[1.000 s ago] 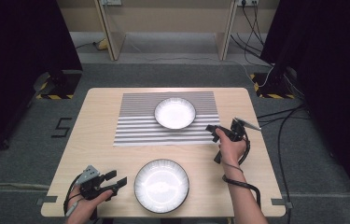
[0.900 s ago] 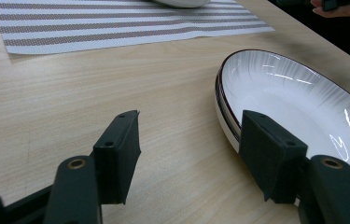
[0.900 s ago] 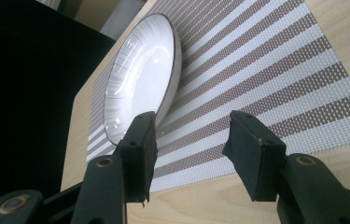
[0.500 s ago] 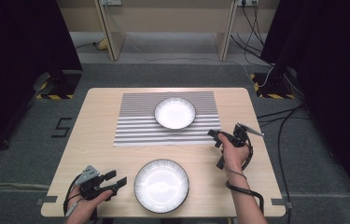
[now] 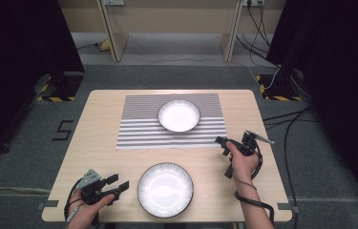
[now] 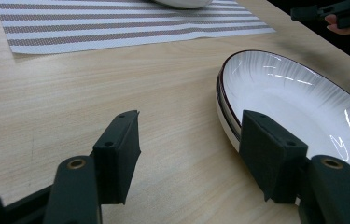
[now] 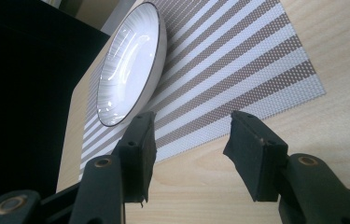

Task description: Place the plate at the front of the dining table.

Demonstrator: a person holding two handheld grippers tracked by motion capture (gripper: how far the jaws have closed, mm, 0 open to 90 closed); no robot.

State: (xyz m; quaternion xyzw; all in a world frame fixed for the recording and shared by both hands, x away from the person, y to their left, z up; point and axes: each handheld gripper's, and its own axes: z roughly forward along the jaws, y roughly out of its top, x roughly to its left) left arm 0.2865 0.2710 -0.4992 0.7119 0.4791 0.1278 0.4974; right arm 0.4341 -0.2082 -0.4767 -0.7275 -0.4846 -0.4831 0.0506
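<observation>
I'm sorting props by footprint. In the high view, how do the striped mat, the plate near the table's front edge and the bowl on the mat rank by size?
Largest to smallest, as they look in the high view:
1. striped mat
2. plate
3. bowl
The plate lies nearer the camera, so its lead over the bowl is partly unsure.

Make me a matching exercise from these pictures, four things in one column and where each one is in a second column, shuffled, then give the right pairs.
1. small plate
2. large plate
3. left gripper
4. right gripper

A. near table edge, on bare wood
B. open, at the mat's near right corner
C. on the striped mat
D. open, just left of the large plate

Pairs: 1-C, 2-A, 3-D, 4-B
</observation>
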